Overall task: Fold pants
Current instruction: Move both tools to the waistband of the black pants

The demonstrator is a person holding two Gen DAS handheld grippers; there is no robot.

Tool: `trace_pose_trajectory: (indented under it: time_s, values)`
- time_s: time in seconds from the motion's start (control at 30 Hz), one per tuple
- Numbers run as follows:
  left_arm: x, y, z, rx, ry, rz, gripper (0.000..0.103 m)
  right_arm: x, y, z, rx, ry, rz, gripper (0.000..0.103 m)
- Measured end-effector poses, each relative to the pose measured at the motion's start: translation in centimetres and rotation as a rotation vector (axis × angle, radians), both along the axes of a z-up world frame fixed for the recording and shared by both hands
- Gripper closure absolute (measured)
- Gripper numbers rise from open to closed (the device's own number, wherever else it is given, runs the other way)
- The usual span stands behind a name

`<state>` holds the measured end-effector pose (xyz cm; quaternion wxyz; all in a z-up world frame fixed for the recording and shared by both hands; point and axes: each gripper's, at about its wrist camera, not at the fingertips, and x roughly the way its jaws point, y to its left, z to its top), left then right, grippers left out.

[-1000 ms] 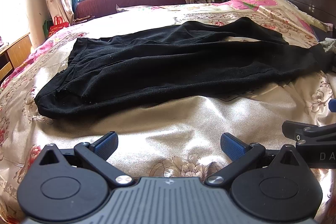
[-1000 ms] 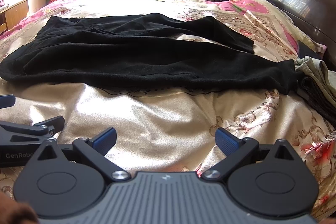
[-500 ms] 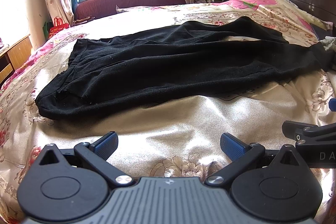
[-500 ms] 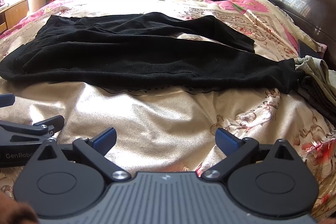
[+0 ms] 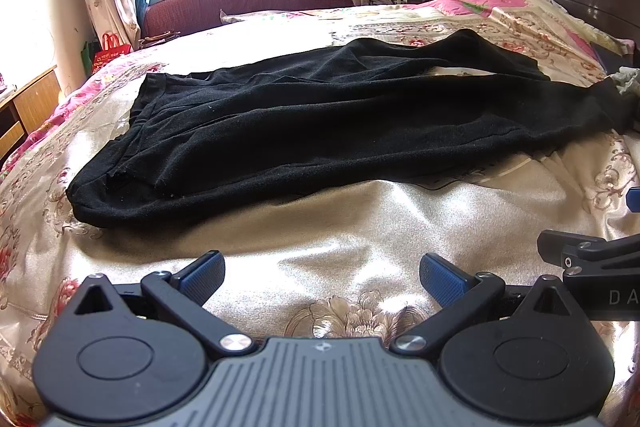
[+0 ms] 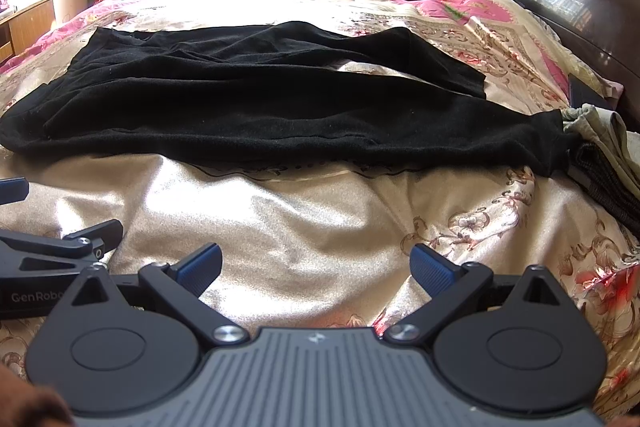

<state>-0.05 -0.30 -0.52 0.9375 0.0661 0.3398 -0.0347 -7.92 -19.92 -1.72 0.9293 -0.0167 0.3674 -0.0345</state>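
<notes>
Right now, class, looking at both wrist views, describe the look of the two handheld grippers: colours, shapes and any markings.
Both match. The left gripper and right gripper each have a grey ribbed centre plate, two round black discs with silver pivot screws, and black linkage arms ending in blue textured pads. White lettering reading "GenRobo" marks the left gripper's side in the right wrist view; "DA" shows on the right gripper's. No cables or sleeves are visible.

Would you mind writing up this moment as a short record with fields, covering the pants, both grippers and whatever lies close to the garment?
garment: black pants, spread out on the bed, waist to the left, legs to the right
fold state: not yet folded; far leg splays away from the near leg
surface: floral satin bedspread
left gripper: open, holding nothing, short of the pants
right gripper: open, holding nothing, short of the pants
nearby: pile of other clothes touching the near leg's cuff
background: dark wooden headboard at right
</notes>
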Motion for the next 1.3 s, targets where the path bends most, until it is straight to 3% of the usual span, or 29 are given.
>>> trace_pose_trajectory:
  time_s: [0.43, 0.6, 0.8, 1.03, 1.2, 1.3]
  values:
    - [0.4, 0.3, 0.0, -0.002, 0.015, -0.005, 0.000, 0.1, 0.1, -0.1, 0.000, 0.008, 0.008, 0.003]
    - [1.1, 2.3, 1.5, -0.040, -0.034, 0.039, 0.000, 1.2, 1.1, 1.3, -0.011, -0.021, 0.056, 0.003]
    - [2.8, 5.9, 2.1, 0.007, -0.062, 0.112, 0.000, 3.9, 4.0, 2.7, -0.030, -0.062, 0.149, 0.003]
    - [4.7, 13.5, 1.8, 0.016, -0.019, 0.279, 0.000, 6.9, 8.2, 2.6, -0.050, -0.065, 0.301, 0.004]
    - [6.4, 18.3, 1.2, -0.045, 0.005, 0.384, 0.000, 8.8, 13.0, 2.1, -0.048, -0.055, 0.466, 0.004]
    - [7.6, 19.9, 1.1, -0.069, 0.010, 0.400, 0.002, 9.7, 16.3, 2.0, -0.045, -0.064, 0.567, 0.004]
